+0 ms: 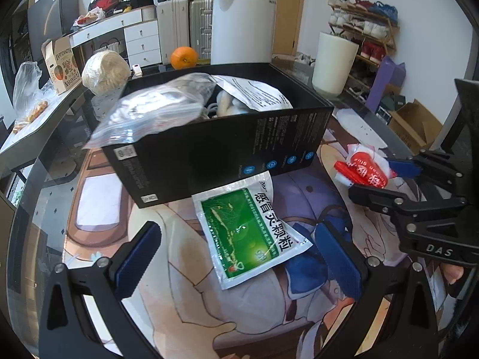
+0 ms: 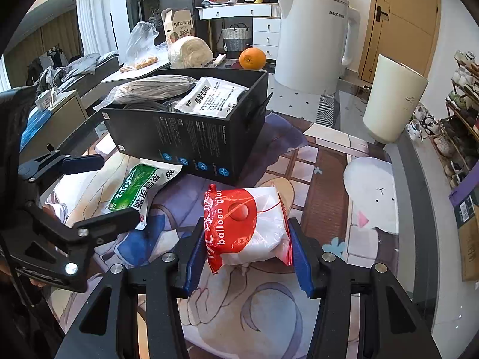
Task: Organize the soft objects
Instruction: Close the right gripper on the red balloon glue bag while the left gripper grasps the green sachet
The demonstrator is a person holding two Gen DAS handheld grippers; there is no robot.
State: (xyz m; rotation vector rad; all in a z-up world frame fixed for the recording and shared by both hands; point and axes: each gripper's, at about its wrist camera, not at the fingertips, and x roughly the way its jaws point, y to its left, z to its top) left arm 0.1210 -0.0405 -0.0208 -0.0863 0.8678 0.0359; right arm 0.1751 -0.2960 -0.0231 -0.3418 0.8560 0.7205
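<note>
A black box [image 1: 209, 146] [image 2: 191, 137] stands on the printed mat and holds a clear bag [image 1: 149, 110] of pale stuff and a white sachet [image 2: 209, 95]. A green and white sachet [image 1: 248, 233] [image 2: 140, 188] lies flat on the mat against the box's near side. My left gripper [image 1: 239, 257] is open, its fingers on either side of this sachet, just above it. My right gripper [image 2: 248, 251] is shut on a red and white "balloon glue" bag [image 2: 245, 227] [image 1: 365, 167], held right of the box.
A white kettle [image 2: 311, 39], an orange [image 2: 253, 58] and a wrapped pale ball [image 2: 190, 52] stand behind the box. A white cylinder [image 2: 392, 101] stands at the right. The glass table's edge [image 2: 419, 179] runs along the right, with a shoe rack [image 2: 461, 113] beyond.
</note>
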